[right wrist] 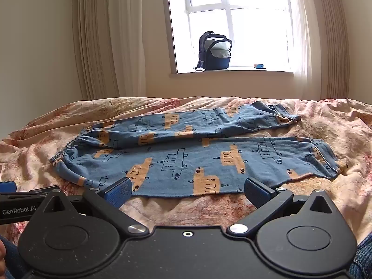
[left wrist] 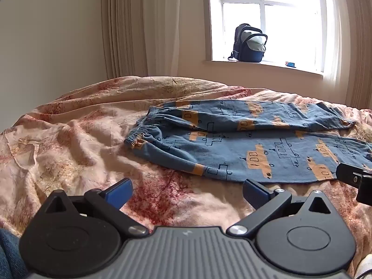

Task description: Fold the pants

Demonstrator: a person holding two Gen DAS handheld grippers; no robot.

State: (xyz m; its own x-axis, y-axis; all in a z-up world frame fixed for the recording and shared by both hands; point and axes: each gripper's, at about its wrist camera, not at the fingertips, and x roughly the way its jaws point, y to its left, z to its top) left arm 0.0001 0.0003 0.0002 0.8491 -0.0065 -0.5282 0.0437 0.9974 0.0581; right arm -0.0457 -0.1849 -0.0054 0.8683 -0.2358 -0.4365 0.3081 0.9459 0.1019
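**Across the bed, pants lie flat and unheld**

On the bedspread the pants lie spread out sideways, with the gathered waistband at the left and the two leg ends at the right. Their cloth is blue, printed with orange and outlined boats. The near leg lies flat and wide, its lower edge close to the viewer; the far leg runs beside it, more rumpled, and its cuff stops shorter than the near one.

Just near of that lower edge, the right gripper hovers with its jaws spread wide and nothing between them (the blue pads sit over the hem but do not pinch it). The left gripper is further left, over bare bedspread by the waistband end, jaws likewise wide apart and empty. Each gripper's edge shows in the other's view.

Beyond the bed, a dark backpack stands on the sill of a bright window, its top flap open. A small blue thing lies on the sill to its right. Pale curtains hang on both sides.
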